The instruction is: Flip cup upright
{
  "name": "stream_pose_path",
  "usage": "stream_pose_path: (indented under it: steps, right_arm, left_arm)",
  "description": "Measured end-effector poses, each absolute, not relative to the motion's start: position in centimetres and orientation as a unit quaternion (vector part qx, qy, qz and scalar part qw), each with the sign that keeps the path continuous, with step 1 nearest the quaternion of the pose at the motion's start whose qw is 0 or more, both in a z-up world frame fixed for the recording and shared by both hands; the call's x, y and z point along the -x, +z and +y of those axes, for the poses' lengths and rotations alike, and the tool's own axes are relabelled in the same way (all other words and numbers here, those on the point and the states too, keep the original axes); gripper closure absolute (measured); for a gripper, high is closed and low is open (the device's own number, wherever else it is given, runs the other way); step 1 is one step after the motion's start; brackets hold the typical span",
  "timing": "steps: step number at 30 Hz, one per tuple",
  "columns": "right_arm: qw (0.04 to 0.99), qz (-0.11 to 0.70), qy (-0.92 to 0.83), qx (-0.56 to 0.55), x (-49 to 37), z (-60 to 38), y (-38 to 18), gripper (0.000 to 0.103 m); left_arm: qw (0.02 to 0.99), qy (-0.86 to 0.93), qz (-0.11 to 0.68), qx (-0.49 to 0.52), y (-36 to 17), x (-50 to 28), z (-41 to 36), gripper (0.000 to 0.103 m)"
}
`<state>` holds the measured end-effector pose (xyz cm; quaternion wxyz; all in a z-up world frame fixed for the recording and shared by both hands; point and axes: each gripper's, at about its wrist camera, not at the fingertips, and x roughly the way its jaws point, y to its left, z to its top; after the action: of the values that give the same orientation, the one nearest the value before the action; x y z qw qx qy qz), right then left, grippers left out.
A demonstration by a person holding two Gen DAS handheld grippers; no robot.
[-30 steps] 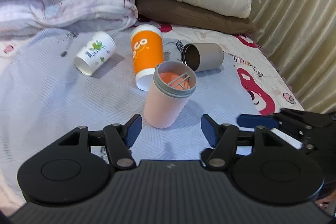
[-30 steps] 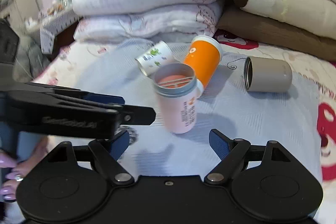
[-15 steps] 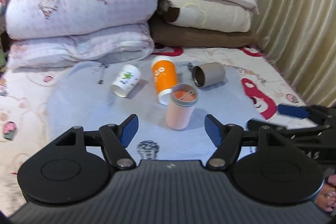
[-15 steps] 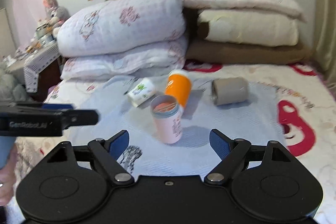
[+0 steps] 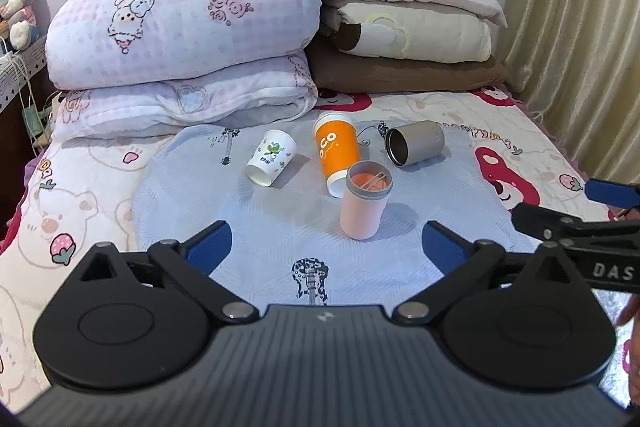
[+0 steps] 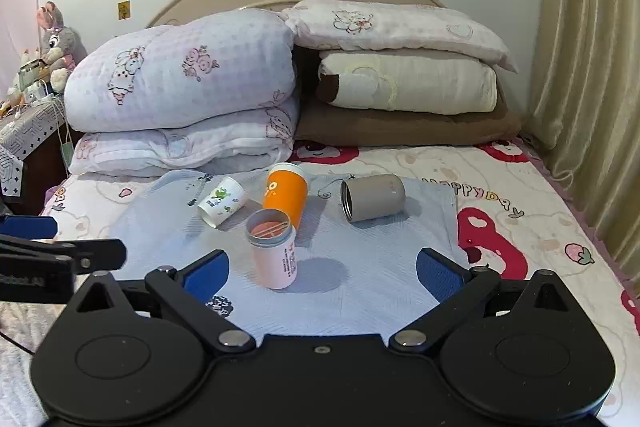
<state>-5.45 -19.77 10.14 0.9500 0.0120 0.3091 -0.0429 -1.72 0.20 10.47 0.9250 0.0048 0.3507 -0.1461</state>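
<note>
Four cups sit on a quilted pale blue mat [image 5: 280,227]: a smooth pink cup [image 5: 364,205] upright mid-mat, orange [image 5: 338,155], grey metal [image 5: 416,148] and small white paper [image 5: 272,163] cylinders lying behind it. Left gripper [image 5: 326,247] and right gripper [image 6: 322,273] gape wide, well apart from everything.

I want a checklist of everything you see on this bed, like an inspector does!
Surface: pale blue mat spread on a cartoon-print bedsheet.
Job's things: pink cup stands upright, mouth up.
Clutter: orange cup, white paper cup and grey cup all lie on their sides.
Grippers: left gripper and right gripper both open, holding nothing, short of the cups.
Cables: white cords hang off the bedside table.
Surroundings: folded quilts, stacked pillows, curtain, plush rabbit.
</note>
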Motion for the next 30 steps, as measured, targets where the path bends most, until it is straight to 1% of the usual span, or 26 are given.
stream_pose_path:
  steps: [9, 30]
  right_arm:
    - [0.945, 0.326, -0.035, -0.005, 6.2, -18.3, 11.0, 0.001]
    - [0.929, 0.365, -0.06, -0.013, 5.4, -18.4, 9.6, 0.001]
  left_arm:
    - [0.917, -0.119, 0.382, -0.002, 10.3, 1.9, 0.8, 0.0]
    - [0.911, -0.084, 0.402, -0.025, 9.5, 1.3, 1.0, 0.0]
